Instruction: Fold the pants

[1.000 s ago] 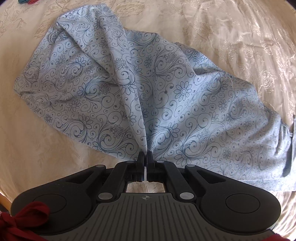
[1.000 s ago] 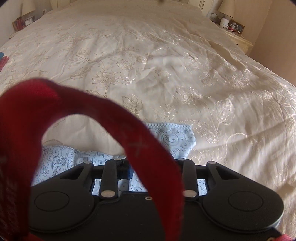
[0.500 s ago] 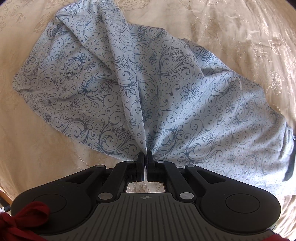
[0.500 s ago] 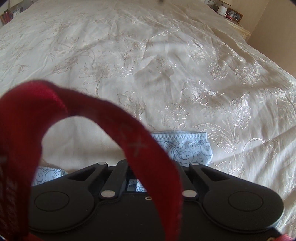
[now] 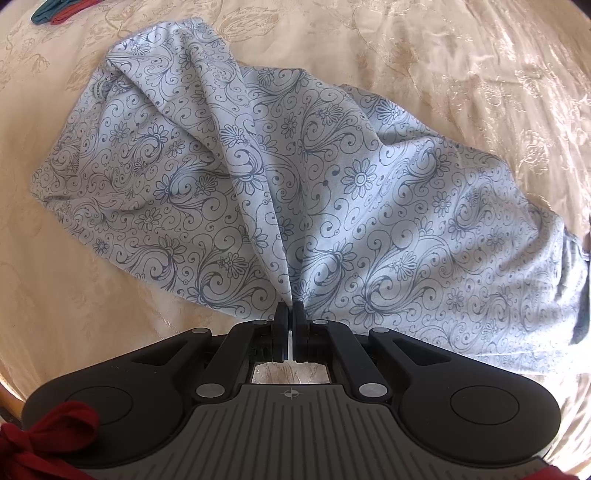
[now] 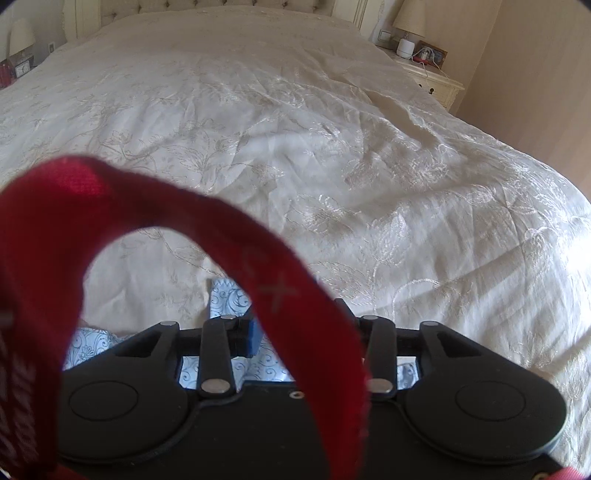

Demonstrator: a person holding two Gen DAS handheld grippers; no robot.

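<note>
The pants, pale blue with a dark floral swirl print, lie bunched on the cream bedspread. My left gripper points straight down and is shut on a pinched ridge of the fabric, which rises in a tented fold to the jaws. In the right wrist view only a small piece of the pants shows, just beyond and below the fingers. My right gripper has its jaws apart and opening, with a blue pad visible on the left finger. The pads press on nothing, and a strap hides most of the gap.
A red strap loops across the right wrist view. The wide bedspread runs to a headboard, with a nightstand and lamp at the right. Teal and red cloth lies at the far left.
The right gripper's jaws closed together half a second ago and now stand apart again. That gripper has lifted, so the headboard now shows. The left gripper still holds the same fold.
</note>
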